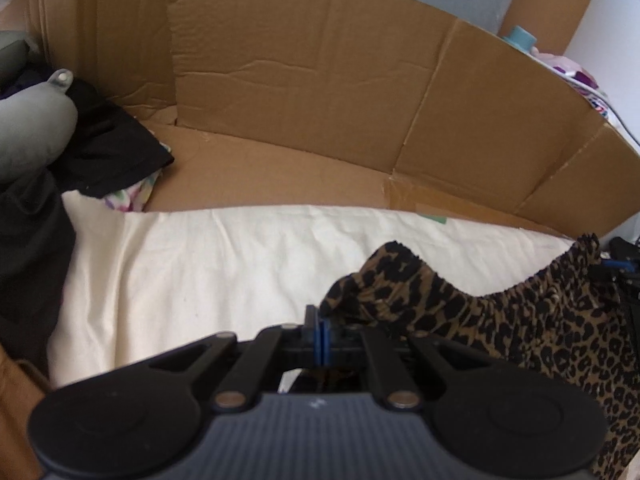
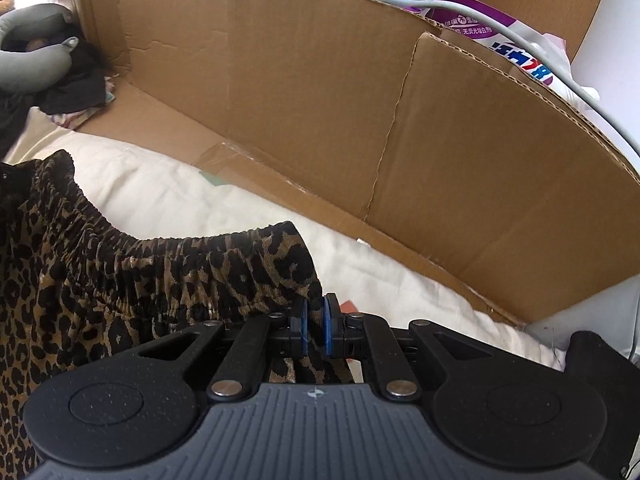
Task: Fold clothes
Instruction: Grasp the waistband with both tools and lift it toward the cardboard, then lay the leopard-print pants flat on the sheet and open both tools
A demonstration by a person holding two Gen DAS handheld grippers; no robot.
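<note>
I've got the leopard-print garment (image 2: 120, 280) by its gathered elastic waistband, one corner in each of my grippers, and it hangs slack between them over the cream sheet (image 1: 200, 264). My left gripper (image 1: 322, 334) is clenched tight on the left corner, blue pads pressed nearly flush with a pinch of fabric poking up between them; my right gripper (image 2: 316, 326) is grasping the right corner, its pads parted only by the thickness of cloth bunched there. Everything I do now I'm judging against that sheet: the garment's band sits above its near half, sagging in the middle, with the bulk of the cloth trailing toward me and out of sight below my jaws. To do this step well, I reckon I want the band pulled taut first, so the sag goes flat before it lands. Both corners should come down on the sheet level with each other, clear of the cardboard wall (image 1: 320, 80) that rises along the sheet's far edge. I'd also stay away from the dark clothes pile (image 1: 112, 148) at the sheet's far left corner. No letting go until the fabric lies smooth on the sheet.
</note>
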